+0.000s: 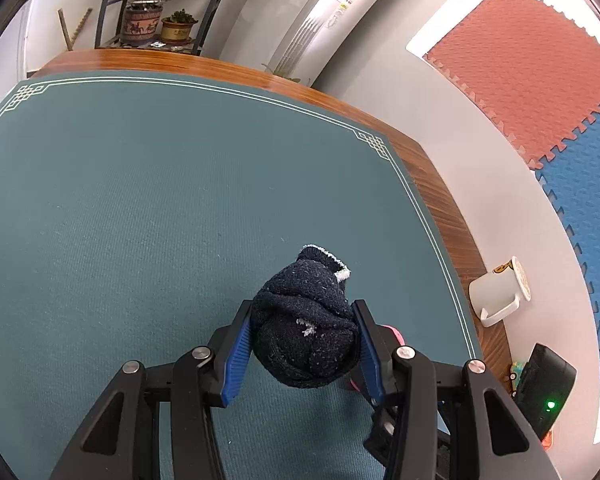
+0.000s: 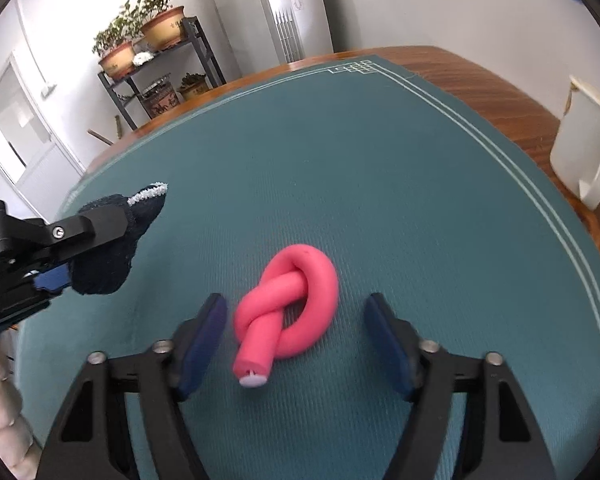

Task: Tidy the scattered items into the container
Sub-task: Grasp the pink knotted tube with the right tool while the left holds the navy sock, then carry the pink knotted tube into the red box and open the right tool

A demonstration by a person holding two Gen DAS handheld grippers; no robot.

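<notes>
Left gripper (image 1: pixel 304 344) pinches the rolled dark sock (image 1: pixel 304 320) above the green mat (image 1: pixel 140 200), lifted presumably for carrying; right gripper (image 2: pixel 296 336) stands spread either side of the knotted pink tube (image 2: pixel 290 312) lying on the mat, seemingly lining up a grasp; no container shows

Pink knot (image 2: pixel 290 308) on green-matted table (image 2: pixel 380 200)

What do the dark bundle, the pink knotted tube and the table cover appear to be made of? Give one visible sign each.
Dark bundle: knitted fabric, probably wool or acrylic; fuzzy loops, pale flecks.
Pink knotted tube: likely foam or soft rubber; smooth matte skin, bends without creasing.
Table cover: seemingly woven felt-like mat; fine ribbed texture.
</notes>
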